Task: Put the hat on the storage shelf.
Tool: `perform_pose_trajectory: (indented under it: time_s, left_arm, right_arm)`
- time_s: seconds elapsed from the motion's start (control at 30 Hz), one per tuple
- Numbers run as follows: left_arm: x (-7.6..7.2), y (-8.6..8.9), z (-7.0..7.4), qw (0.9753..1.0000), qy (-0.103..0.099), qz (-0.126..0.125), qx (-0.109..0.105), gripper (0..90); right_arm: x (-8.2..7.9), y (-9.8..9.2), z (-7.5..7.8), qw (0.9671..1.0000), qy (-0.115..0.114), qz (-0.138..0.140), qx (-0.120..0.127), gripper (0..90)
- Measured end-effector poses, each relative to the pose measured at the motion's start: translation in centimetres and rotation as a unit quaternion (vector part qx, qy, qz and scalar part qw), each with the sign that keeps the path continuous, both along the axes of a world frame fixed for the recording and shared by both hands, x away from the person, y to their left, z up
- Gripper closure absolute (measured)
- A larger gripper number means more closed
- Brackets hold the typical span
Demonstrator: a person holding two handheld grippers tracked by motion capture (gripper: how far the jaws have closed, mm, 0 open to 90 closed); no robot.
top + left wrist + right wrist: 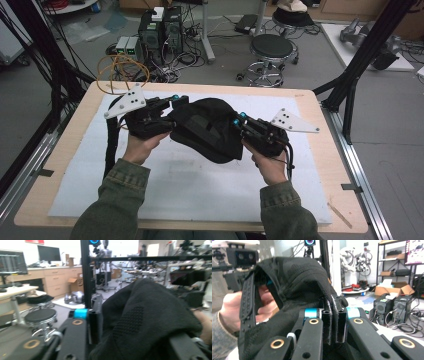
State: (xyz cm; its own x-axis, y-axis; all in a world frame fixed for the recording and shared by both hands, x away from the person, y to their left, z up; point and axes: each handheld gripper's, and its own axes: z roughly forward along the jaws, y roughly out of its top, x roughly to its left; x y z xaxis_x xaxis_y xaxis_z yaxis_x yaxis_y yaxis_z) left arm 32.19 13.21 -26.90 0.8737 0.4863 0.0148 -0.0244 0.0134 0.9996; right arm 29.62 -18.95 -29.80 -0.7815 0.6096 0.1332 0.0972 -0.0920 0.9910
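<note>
1. We are looking down on a wooden table (310,107) covered by a white foam sheet (190,185), with a black fabric item (207,129) being held up between two handheld grippers above the middle of the sheet.

2. We are seeing the left gripper (172,102) coming in from the left side of the fabric, with the person's left hand (141,145) wrapping its body from below and its grey three-cornered plate (127,101) sticking out toward the table's left edge.

3. In the left gripper view, the knitted fabric (147,322) is bulging over and between the jaws; one jaw is standing clear at the left and the other is largely buried under cloth, so we cannot tell for certain whether they are pinching it, though it looks likely.

4. We are seeing the right gripper (239,120) meeting the fabric's right side, held by the right hand (270,165).

5. In the right gripper view, the two jaws of the right gripper (333,302) are pressing together on a fold of the black fabric (294,282), which is rising above them in a hood-like shape.

6. A ribbed black strap (247,305) is hanging down the fabric's left edge in that view, just in front of the person's other hand (232,307).

7. Beyond the table we are seeing a black stool (271,50) and computer towers (160,30) on the floor.
</note>
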Motion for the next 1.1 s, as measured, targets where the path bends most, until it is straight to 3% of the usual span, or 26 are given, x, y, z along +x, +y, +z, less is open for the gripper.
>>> perform_pose_trajectory:
  time_s: [0.4,0.53,0.73,0.87,1.1]
  left_arm:
    - [-0.5,0.2,-0.8,0.9985,-0.004,0.049,0.024,38.4]
    - [-0.8,0.4,-1.6,0.9958,-0.006,0.07,0.057,31.2]
    - [-1.3,2.1,-2.7,0.9946,0.0,0.089,0.053,29.7]
    - [-1.7,3.8,-3.3,0.9928,0.004,0.111,0.045,29.3]
    - [-2.4,6.8,-4.8,0.9873,0.016,0.154,0.037,27.9]
  right_arm:
    - [-0.1,0.1,0.6,0.9996,0.002,-0.029,0.004,87.8]
    - [0.0,0.0,0.6,0.9986,0.007,-0.047,0.022,87.8]
    - [0.4,-1.5,0.8,0.9956,0.017,-0.072,0.057,87.8]
    - [0.4,-2.3,1.0,0.9943,0.012,-0.089,0.057,87.8]
    - [0.4,-2.9,1.1,0.9912,0.011,-0.115,0.064,87.8]
